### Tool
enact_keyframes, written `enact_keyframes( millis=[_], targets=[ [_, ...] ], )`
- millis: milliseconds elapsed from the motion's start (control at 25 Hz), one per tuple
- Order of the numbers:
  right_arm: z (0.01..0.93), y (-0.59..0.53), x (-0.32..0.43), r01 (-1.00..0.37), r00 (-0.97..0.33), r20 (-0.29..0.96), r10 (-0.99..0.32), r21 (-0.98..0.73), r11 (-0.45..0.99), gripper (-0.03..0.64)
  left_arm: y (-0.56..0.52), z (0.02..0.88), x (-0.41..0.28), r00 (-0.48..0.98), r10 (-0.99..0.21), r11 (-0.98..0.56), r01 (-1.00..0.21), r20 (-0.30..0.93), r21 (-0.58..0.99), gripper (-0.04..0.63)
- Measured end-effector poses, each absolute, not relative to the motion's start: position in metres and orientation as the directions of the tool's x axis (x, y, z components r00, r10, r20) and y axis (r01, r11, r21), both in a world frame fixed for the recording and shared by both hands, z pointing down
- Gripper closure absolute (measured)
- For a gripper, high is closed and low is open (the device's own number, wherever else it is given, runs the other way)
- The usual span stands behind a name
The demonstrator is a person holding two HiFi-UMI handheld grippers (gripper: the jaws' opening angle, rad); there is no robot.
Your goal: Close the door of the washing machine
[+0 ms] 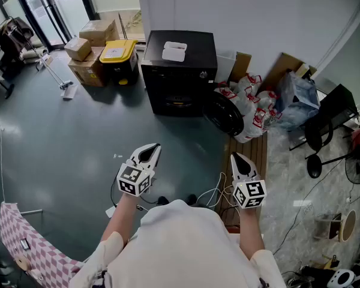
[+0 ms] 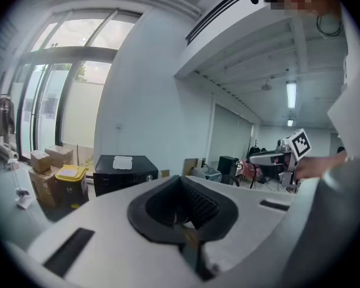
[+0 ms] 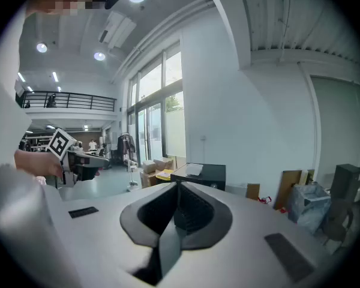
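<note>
Both the left gripper [image 1: 152, 149] and the right gripper [image 1: 236, 157] have their jaws pressed together on nothing. A shove from the right one that lands off-centre could glance off the open door [image 1: 223, 114] or leave it unlatched. That door hangs well ahead of it, slightly inward, on the washing machine [image 1: 179, 71] beyond.

Washing machine [image 1: 179, 71], 12 o'clock: black casing, smooth, glossy. Door [image 1: 224, 114]: dark, shiny. Floor [image 1: 60, 131]: smooth, faint sheen. Boxes [image 1: 87, 47], 11 o'clock: matt cardboard. Bin lid [image 1: 119, 51]: yellow plastic. Bags [image 1: 255, 110], 1 o'clock: crinkled plastic. Slats [image 1: 258, 152]: bare wood. Cloth [image 1: 24, 245], 8 o'clock: checked fabric. Left gripper [image 1: 151, 151], right gripper [image 1: 236, 158]: matt white plastic; pads [image 3: 195, 206] black, ribbed.
</note>
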State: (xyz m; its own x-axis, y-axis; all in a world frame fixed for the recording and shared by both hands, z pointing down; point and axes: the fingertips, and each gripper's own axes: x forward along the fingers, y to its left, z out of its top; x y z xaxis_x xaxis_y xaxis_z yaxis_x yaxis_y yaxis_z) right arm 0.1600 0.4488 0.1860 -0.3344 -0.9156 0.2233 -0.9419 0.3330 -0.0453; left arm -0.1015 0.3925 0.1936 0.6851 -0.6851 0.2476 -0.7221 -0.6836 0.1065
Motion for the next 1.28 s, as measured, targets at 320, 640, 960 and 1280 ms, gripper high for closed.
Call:
enact_keyframes(
  millis=[320,640,960,1280],
  targets=[
    [0.188,0.443,0.165,-0.939,-0.342,0.213,-0.915,-0.043,0.341,0.578,0.389,0.200,-0.092,0.686,-0.684,-0.685,-0.721,0.250,0.104,0.588],
    [0.194,0.436,0.177,-0.936,-0.351,0.212,-0.912,-0.058,0.347,0.577,0.385,0.203,-0.082,0.671,-0.693,-0.671,-0.734,0.262,0.106,0.588],
    [0.204,0.432,0.192,-0.930,-0.366,0.211,-0.906,-0.061,0.361,0.575,0.385,0.213,-0.069,0.653,-0.705,-0.651,-0.751,0.277,0.111,0.588],
    [0.214,0.430,0.215,-0.933,-0.359,0.220,-0.907,-0.081,0.350,0.572,0.387,0.221,-0.049,0.644,-0.706,-0.643,-0.757,0.293,0.116,0.588]
  ],
)
